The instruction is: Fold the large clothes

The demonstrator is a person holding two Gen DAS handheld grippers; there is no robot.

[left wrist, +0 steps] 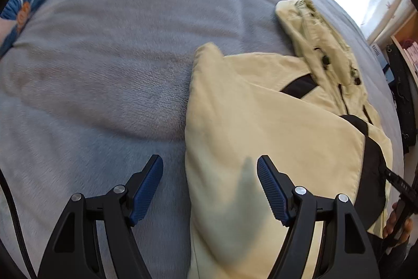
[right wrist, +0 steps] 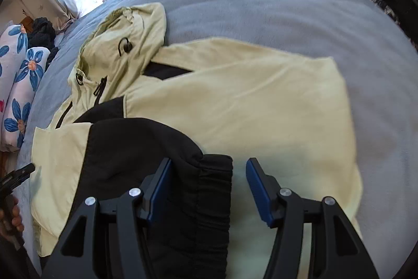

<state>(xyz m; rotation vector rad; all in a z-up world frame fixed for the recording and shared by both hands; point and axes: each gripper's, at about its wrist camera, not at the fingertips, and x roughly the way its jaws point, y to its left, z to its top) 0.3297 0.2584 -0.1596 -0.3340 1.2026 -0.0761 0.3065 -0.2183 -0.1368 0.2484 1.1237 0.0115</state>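
Right gripper [right wrist: 207, 174] open over black cuff [right wrist: 209, 187]; grey blanket [right wrist: 287, 4] beyond.

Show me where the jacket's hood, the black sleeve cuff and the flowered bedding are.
hood [right wrist: 135, 25]: right wrist view, on its pale outer fabric.
black sleeve cuff [right wrist: 214, 182]: right wrist view, on the ribbed end.
flowered bedding [left wrist: 28, 7]: left wrist view, on a blue flower.

A grey fleece-covered bed [left wrist: 117, 69] carries a pale yellow hooded jacket [right wrist: 235, 96] and flowered pillows [right wrist: 18, 85].
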